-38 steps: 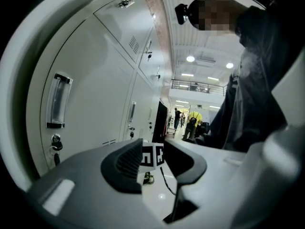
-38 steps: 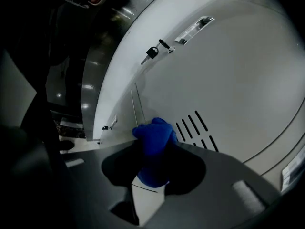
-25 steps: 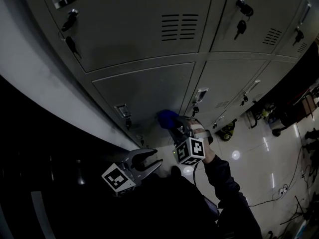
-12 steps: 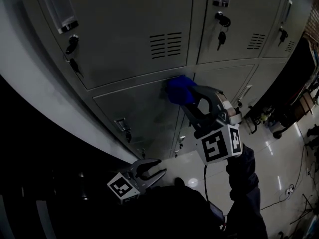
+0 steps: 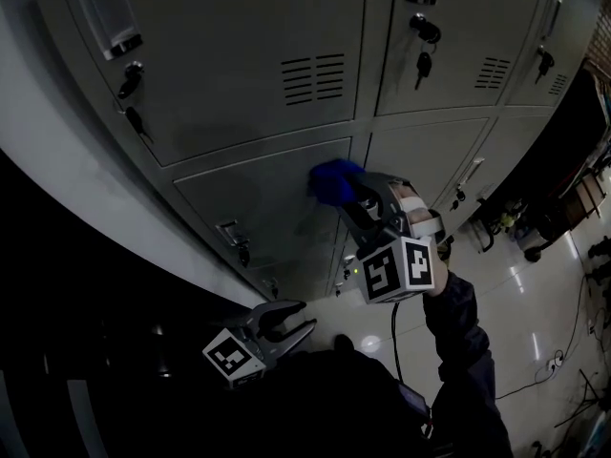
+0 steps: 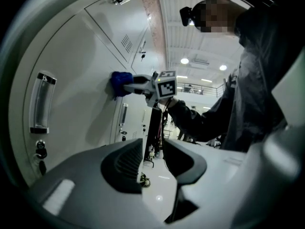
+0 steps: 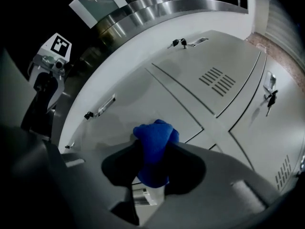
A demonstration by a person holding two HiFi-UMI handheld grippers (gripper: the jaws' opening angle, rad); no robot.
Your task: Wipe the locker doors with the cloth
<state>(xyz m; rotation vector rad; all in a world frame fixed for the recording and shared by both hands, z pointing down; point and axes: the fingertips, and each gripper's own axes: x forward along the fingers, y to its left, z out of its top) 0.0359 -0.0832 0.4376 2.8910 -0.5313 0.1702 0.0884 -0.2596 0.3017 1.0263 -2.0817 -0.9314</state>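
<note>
A crumpled blue cloth (image 5: 333, 180) is pressed against the top right corner of a lower grey locker door (image 5: 253, 198), just below the seam to the upper door (image 5: 239, 55). My right gripper (image 5: 346, 195) is shut on the cloth (image 7: 153, 147), which bulges out past the jaw tips of the right gripper (image 7: 152, 162). My left gripper (image 5: 292, 315) hangs low, away from the lockers, open with nothing between its jaws. The left gripper view looks past the left gripper (image 6: 153, 159) to the cloth (image 6: 121, 83) on the door.
Keys hang in the locks (image 5: 421, 61), and handles (image 5: 228, 233) and vent slots (image 5: 313, 76) stick out from the doors. A glossy floor (image 5: 516, 303) lies at the right, with cables (image 5: 549, 365) and dark equipment (image 5: 549, 227). A dark sleeve (image 5: 463, 342) is behind the right gripper.
The right gripper carried the cloth up the lower door to its top edge, then came slightly down and left. The left gripper has hardly moved.
</note>
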